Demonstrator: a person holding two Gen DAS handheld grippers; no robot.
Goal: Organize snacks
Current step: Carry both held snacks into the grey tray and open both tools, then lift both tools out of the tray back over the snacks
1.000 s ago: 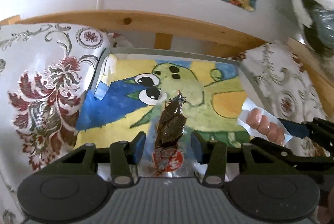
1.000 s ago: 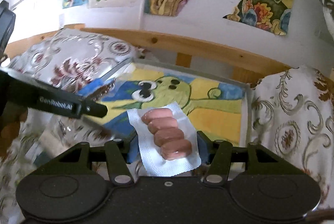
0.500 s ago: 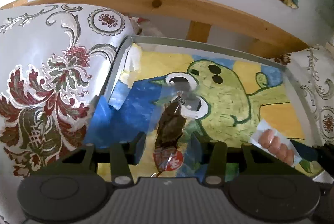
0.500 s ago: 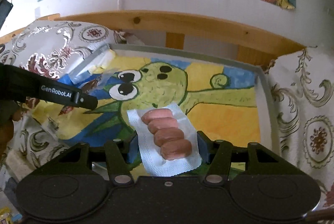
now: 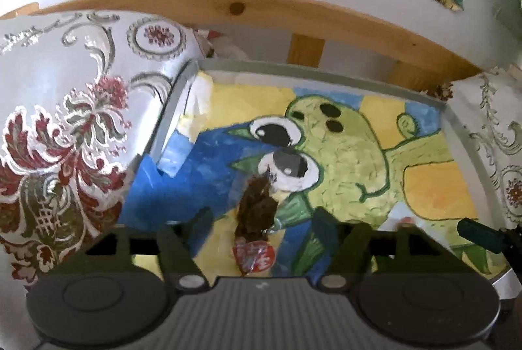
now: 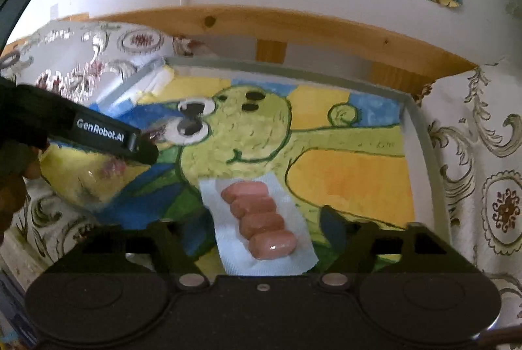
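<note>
Left hand-held gripper [image 5: 261, 221]: your jaws were opening, dark snack packet [image 5: 256, 213] loose between them, lower centre.
Right hand-held gripper [image 6: 266, 221]: your jaws were opening around the sausage pack [image 6: 259, 219].
Tray [image 6: 424, 134]: painted, mid-frame.

Glossy clear-plastic sausage pack [image 6: 261, 219] (crinkly) on matt painted tray [image 6: 421, 134]; embossed tablecloth [image 5: 65, 121].

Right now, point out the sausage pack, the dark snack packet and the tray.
sausage pack [image 6: 261, 219]: right wrist view, on the pink sausages.
dark snack packet [image 5: 256, 208]: left wrist view, on the brown contents.
tray [image 6: 424, 134]: right wrist view, on its grey right rim.
</note>
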